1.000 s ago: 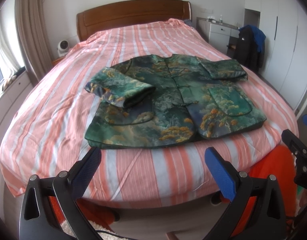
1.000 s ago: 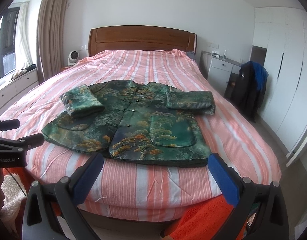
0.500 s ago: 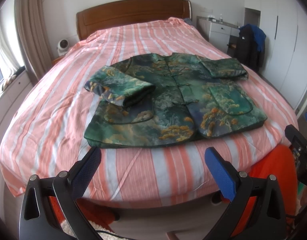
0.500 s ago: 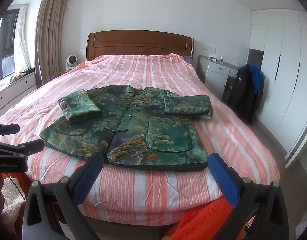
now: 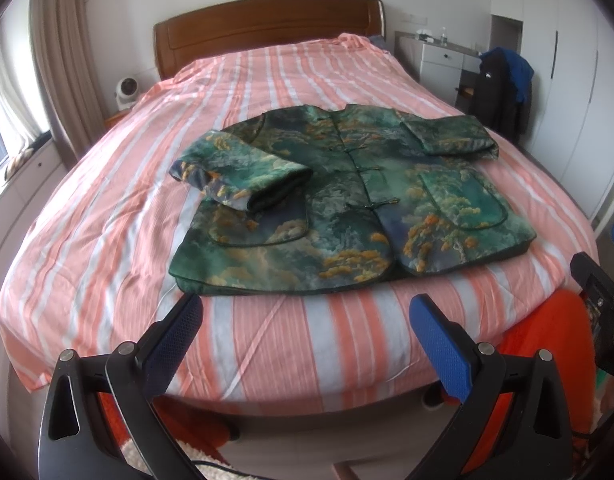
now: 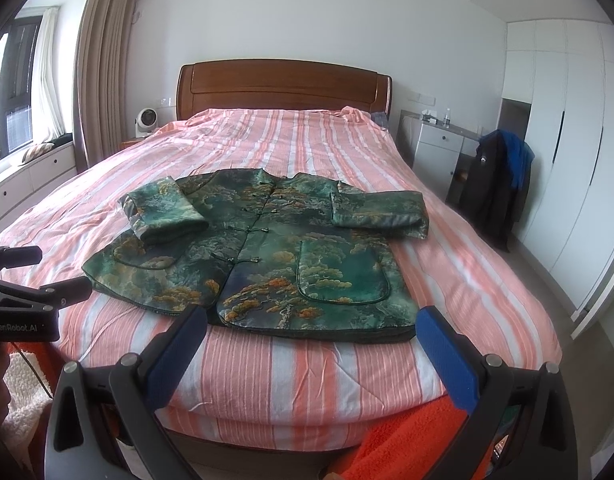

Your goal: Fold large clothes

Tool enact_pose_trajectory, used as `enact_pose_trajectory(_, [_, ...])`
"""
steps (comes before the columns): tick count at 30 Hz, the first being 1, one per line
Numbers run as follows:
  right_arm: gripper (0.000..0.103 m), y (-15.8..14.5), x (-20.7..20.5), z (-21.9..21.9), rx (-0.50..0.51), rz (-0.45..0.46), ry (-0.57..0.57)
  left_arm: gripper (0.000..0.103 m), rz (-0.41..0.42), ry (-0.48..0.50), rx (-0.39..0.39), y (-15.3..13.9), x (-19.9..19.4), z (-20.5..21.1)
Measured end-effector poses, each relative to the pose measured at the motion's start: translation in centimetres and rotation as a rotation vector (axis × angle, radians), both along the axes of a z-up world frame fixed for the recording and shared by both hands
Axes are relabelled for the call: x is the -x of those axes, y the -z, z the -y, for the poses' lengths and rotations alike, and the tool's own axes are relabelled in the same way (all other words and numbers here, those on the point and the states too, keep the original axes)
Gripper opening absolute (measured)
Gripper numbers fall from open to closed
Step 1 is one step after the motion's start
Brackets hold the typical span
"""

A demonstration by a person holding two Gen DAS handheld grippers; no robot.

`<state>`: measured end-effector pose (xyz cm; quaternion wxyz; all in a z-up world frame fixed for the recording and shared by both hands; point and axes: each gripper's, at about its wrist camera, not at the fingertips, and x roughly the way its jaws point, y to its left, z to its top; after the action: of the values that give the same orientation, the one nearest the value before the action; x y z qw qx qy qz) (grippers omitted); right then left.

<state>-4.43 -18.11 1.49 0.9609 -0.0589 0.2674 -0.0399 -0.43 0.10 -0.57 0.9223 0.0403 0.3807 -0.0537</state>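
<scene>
Striped pink bed (image 5: 267, 344) holds the green brocade jacket (image 5: 347, 208), sleeves folded; left gripper (image 5: 303, 332) and right gripper (image 6: 311, 340), both spread wide and empty, have crept slightly nearer.

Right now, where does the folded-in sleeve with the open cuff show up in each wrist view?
Left wrist: the cuffed sleeve lies left of centre, on the jacket's left chest.
Right wrist: the same sleeve sits left of centre, higher in the picture.
Shared landmark: the wooden headboard behind the striped bed.
</scene>
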Motion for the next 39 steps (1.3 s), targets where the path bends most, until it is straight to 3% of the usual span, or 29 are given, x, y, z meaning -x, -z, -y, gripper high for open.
enact_pose_trajectory(39, [0.103,0.05,-0.12,-0.15,0.003,0.0,-0.011,0.103,-0.009,0.0,-0.002,0.31,-0.08,0.08])
